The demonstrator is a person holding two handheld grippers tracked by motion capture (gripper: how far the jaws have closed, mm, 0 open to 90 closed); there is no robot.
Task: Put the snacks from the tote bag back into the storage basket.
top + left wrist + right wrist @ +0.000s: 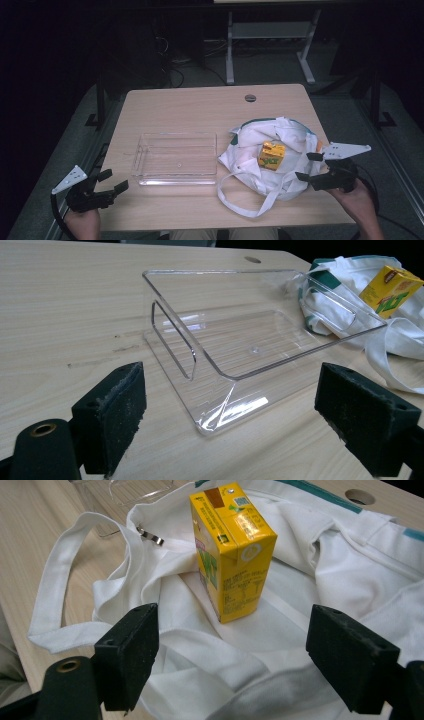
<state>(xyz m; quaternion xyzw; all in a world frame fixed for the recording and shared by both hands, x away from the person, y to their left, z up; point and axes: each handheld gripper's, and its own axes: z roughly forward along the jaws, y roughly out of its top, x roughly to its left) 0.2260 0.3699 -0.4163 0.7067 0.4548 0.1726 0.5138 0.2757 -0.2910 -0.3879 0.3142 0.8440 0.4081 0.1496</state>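
A yellow drink carton [271, 155] [231, 551] [390, 289] stands upright on a crumpled white cloth bag [260, 150] [320, 570] at the table's right. A clear plastic tray [175, 157] [260, 325] lies in the middle of the table with nothing in it. My left gripper [110, 182] [235, 425] hovers open near the front left corner, facing the tray. Open too, my right gripper [308, 166] [235, 660] hangs over the bag's right side, its jaws apart just short of the carton.
The bag's long white handles [235, 200] loop toward the table's front edge. A round cable hole [250, 97] sits near the far edge. Beyond the wooden table [165, 107] stand a white desk frame [270, 45] and cables on the floor.
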